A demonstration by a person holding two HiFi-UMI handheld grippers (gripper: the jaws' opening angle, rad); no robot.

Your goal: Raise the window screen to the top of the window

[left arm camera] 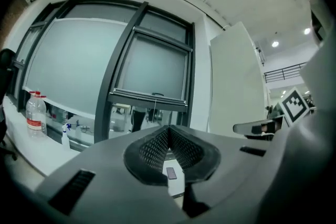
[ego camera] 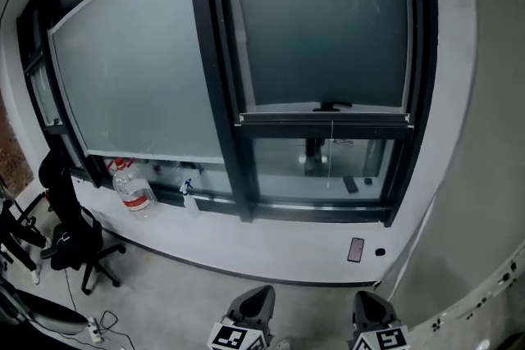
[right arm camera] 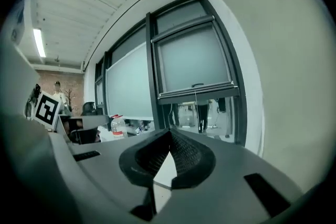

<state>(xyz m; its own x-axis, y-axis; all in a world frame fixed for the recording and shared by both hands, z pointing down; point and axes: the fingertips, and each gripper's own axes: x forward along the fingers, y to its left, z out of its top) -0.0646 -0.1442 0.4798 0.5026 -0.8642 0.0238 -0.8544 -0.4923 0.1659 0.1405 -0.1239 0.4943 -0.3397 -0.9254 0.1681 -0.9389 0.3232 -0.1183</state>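
Note:
The grey window screen [ego camera: 320,29] covers the upper part of the right-hand pane. Its dark bottom bar [ego camera: 324,119] hangs a little over halfway down, with a small handle [ego camera: 330,106] on top and a thin cord [ego camera: 331,153] below. Under it the glass is bare. My left gripper [ego camera: 259,293] and right gripper [ego camera: 368,297] are side by side at the head view's bottom edge, well short of the window sill [ego camera: 271,246]. Both are shut and hold nothing: the left gripper [left arm camera: 168,131] and the right gripper [right arm camera: 169,135] show pads pressed together. The bar [left arm camera: 149,100] [right arm camera: 197,92] lies ahead of both.
On the sill stand a large water bottle [ego camera: 134,188] and a spray bottle [ego camera: 189,197] to the left, and a phone [ego camera: 355,249] lies to the right. A black office chair [ego camera: 74,235] stands at lower left. A grey wall [ego camera: 484,176] closes the right side.

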